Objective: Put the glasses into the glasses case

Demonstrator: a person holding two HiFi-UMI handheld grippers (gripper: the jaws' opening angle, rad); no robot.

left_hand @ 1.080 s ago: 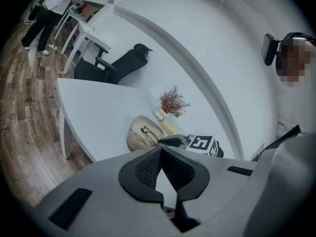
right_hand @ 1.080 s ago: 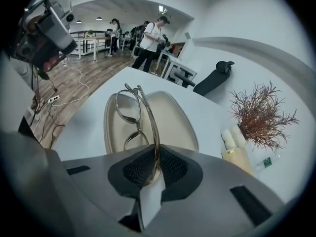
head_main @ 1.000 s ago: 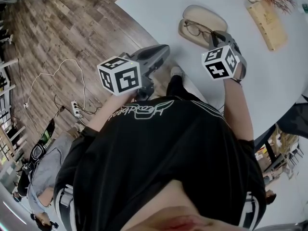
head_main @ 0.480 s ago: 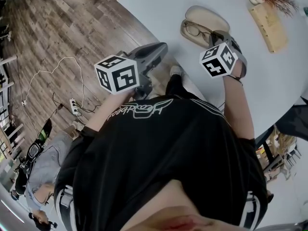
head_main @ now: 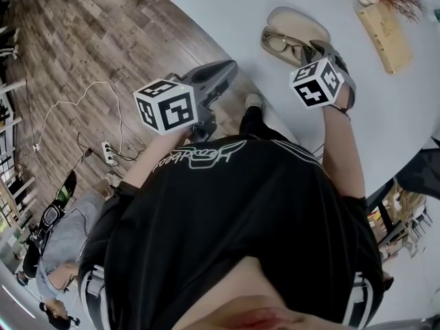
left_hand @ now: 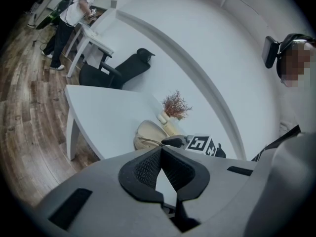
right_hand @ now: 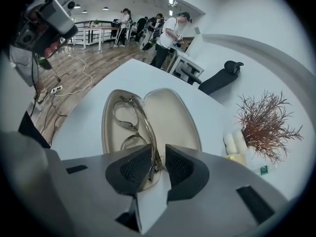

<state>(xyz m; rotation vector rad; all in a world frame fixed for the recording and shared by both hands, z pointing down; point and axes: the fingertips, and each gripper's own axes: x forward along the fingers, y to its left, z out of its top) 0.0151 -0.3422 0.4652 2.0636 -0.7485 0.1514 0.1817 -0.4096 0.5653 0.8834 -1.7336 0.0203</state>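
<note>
The beige glasses case [head_main: 302, 20] lies open on the white table [head_main: 227, 5]. The thin-framed glasses [head_main: 280, 43] lie in its near half. In the right gripper view the glasses [right_hand: 129, 117] rest in the left shell of the case [right_hand: 173, 117], and one temple runs back between my jaws. My right gripper [right_hand: 158, 149] [head_main: 313, 47] is at the case's near rim, jaws a narrow gap apart, the temple against the left pad. My left gripper [head_main: 230, 66] [left_hand: 161, 148] hangs off the table edge over the floor, shut and empty. It sees the case [left_hand: 147, 132] from afar.
A wooden block [head_main: 381, 29] with dried red twigs [right_hand: 264, 122] stands on the table beyond the case. A cable and power strip [head_main: 108, 155] lie on the wood floor at the left. A black office chair [right_hand: 219, 78] and several people stand far back.
My right gripper has drawn back a little from the case while the glasses stay lying in it. The left gripper has barely moved.
</note>
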